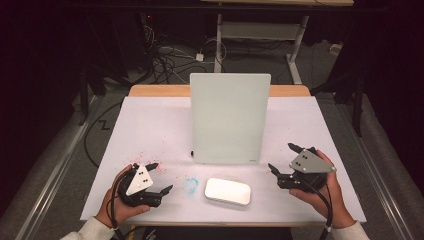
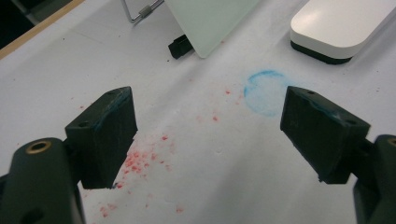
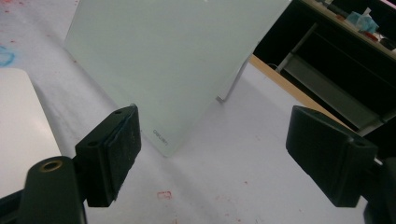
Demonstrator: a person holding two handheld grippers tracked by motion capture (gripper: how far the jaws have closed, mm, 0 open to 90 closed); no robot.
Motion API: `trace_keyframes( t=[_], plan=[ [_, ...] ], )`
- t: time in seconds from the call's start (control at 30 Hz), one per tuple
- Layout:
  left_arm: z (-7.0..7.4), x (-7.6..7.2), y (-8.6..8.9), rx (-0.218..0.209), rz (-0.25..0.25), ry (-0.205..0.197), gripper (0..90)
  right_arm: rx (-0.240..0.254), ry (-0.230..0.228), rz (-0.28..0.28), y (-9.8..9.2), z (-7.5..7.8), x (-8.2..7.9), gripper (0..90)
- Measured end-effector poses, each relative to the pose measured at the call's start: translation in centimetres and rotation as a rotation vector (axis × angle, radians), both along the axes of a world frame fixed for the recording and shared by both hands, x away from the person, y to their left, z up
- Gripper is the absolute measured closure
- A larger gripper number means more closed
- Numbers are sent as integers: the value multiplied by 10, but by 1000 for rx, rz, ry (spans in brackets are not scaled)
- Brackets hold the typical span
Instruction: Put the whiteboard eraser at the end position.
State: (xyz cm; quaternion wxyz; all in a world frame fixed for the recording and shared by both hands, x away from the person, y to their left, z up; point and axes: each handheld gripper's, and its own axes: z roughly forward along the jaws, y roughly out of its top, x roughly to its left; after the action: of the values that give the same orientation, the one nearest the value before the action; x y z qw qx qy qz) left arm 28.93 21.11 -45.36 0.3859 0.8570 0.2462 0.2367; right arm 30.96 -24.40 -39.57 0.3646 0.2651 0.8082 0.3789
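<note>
- so, both claws are wide open with nothing between the pads: left gripper (image 1: 159, 176) at 7 o'clock on the table (image 1: 150, 125), right gripper (image 1: 284, 160) at 4 o'clock.
- the eraser (image 1: 227, 191), the white pad-shaped block, lies flat near the front edge at 6 o'clock, between our two hands and touching neither.
- the whiteboard (image 1: 229, 117) stands at table centre, tilted back on a wire stand (image 2: 137, 14). we judge it's propped that way so its face takes wiping from our side.
- in the right gripper view the board's lower corner (image 3: 163, 140) sits just ahead of the near pad (image 3: 122, 144), with the eraser's edge (image 3: 18, 121) at 9 o'clock. we read this as the right claw lining up on board or eraser, can't tell which.
- the left gripper view looks over a blue ring smudge (image 2: 264, 91) and red specks (image 2: 140, 161) on the sheet, with the eraser at 1 o'clock.
- blue residue on the left pad (image 2: 114, 116) suggests marker dust. the surface is already dirty, so a slip costs little.
- room: the eraser has bare sheet on both flanks, so either claw can approach from the side. the front edge is close at 6 o'clock, so we shouldn't push it that way.
- the board base is just behind the eraser at 12 o'clock. there's a gap, but a knock could tip the stand.
</note>
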Motion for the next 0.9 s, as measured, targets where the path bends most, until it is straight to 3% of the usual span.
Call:
trace_keyframes(
  t=[0.53,0.77,0.83,0.9],
  plan=[
    [-1,2,-1,6,8,-2,179,36,8,-50,-22,-18,-6,178],
    [-1,2,0,15,18,-9,179,56,0,-82,-34,-32,-6,170],
    [-1,2,0,20,21,-13,179,58,-21,-89,-38,-37,-7,167],
    [-1,2,-1,21,23,-12,179,70,-10,-89,-42,-43,-8,165]
  ],
)
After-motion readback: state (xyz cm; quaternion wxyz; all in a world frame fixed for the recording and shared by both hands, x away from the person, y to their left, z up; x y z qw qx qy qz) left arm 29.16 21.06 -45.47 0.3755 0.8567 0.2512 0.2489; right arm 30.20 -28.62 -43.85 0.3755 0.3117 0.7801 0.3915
